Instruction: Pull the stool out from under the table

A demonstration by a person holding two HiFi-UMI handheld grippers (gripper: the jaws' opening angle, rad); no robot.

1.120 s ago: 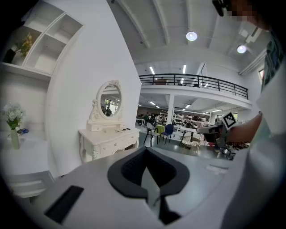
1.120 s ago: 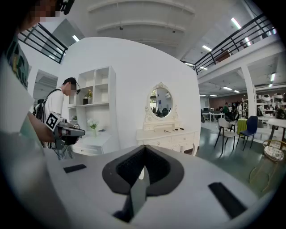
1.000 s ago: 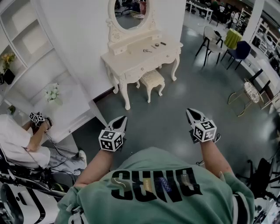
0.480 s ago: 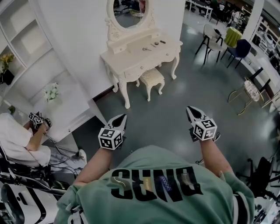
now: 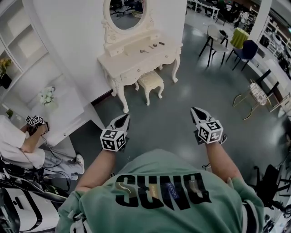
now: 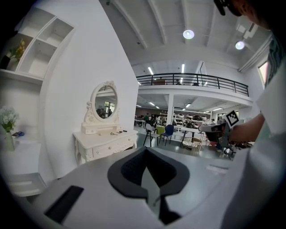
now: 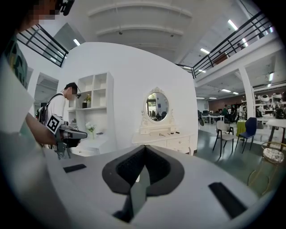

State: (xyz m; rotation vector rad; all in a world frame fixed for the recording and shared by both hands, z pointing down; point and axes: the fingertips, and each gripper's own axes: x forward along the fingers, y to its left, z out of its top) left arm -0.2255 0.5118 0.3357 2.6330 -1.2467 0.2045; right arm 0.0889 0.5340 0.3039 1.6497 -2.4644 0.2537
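Hovering side by side, left gripper (image 5: pixel 122 120) and right gripper (image 5: pixel 197 112) both have jaws pressed together, nothing between them. Stool (image 5: pixel 151 82) sits half tucked under the table's (image 5: pixel 127 61) front edge (well apart from both grippers).

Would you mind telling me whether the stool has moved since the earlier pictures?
No; the stool remains tucked under the dressing table, between its legs.

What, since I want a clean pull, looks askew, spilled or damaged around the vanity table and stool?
Nothing stands out: the stool stands upright, tucked partly under the vanity table, and the mirror sits upright on top.
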